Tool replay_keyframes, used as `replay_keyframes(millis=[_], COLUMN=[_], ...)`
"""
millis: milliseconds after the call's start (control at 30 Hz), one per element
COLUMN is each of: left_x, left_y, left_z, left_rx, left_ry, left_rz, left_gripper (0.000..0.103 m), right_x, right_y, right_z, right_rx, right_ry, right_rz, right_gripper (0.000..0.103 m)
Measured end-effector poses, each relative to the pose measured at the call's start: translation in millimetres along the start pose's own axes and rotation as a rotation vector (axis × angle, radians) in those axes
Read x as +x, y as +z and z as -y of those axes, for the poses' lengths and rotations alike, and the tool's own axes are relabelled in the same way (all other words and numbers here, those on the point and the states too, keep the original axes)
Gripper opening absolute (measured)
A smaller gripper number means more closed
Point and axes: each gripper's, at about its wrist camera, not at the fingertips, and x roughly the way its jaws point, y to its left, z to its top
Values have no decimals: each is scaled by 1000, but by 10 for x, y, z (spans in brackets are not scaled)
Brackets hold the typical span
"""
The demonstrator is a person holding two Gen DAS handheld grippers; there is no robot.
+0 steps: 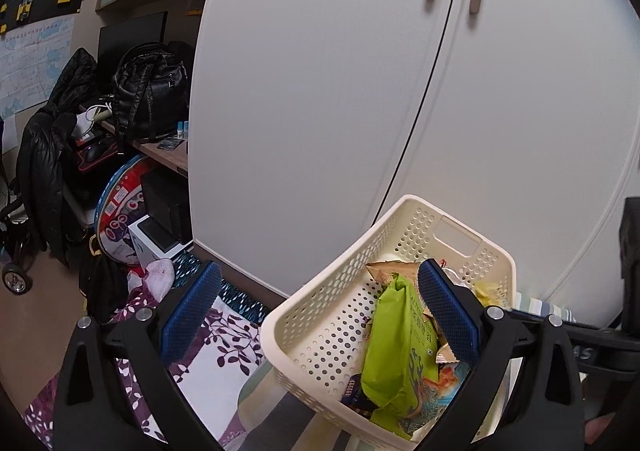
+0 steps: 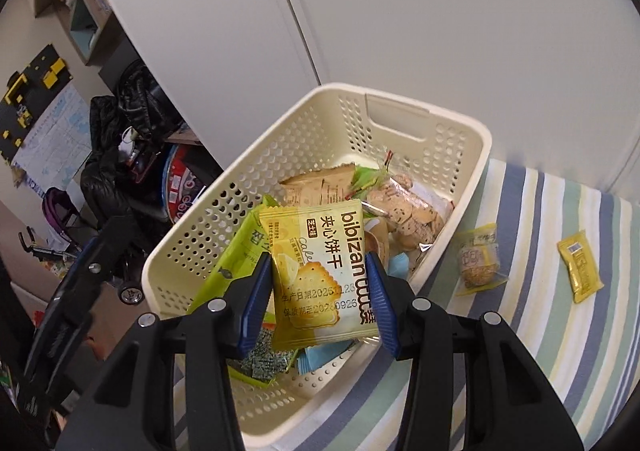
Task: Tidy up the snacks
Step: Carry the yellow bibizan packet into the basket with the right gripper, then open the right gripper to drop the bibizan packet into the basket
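Pinching a yellow bibizan sandwich-biscuit packet [image 2: 320,271], the right gripper [image 2: 320,291] sits low centre in the right wrist view, its blue-padded fingers [image 2: 256,303] pressed against the packet's two side edges. The packet hangs above the near end of a cream perforated basket [image 2: 208,219]. Inside the basket: a green snack bag [image 2: 240,251] at left, a tan packet [image 2: 316,187] toward the far wall, a clear bag of small crackers [image 2: 408,211] at right, a dark seaweed-patterned pack [image 2: 264,361] and a pale blue packet [image 2: 320,355] near the front wall.

The basket rests on a striped cloth [image 2: 540,331] in blue, green, cream and yellow. Two snacks lie on the cloth outside the basket, right of frame: a round puffed-grain cake in a clear-and-yellow wrapper [image 2: 480,259] just beside the basket wall, and a small yellow packet [image 2: 580,267] farther right, apart from it. White cupboard doors [image 2: 400,11] fill the background.

Left wrist view: the left gripper [image 1: 320,315] has its fingers [image 1: 192,311] spread wide, holding nothing. One finger stands over floral purple-and-white fabric at lower left; the other overlaps the basket's contents at lower right. Whether it touches them cannot be told. A black bag [image 1: 150,91] sits on a cluttered desk [image 1: 160,151] at middle left.
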Motion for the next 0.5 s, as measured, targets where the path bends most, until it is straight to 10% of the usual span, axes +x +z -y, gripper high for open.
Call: replay_keyframes(millis=[500], left_x=[20], left_y=[-21], left_z=[-29], left_rx=[-22], left_ry=[-17], left_rz=[-7], left_gripper=[100], right_x=[189], right_y=[-106], right_z=[-45], right_rx=[50], right_ry=[66], right_rz=[-43], right_gripper=[49])
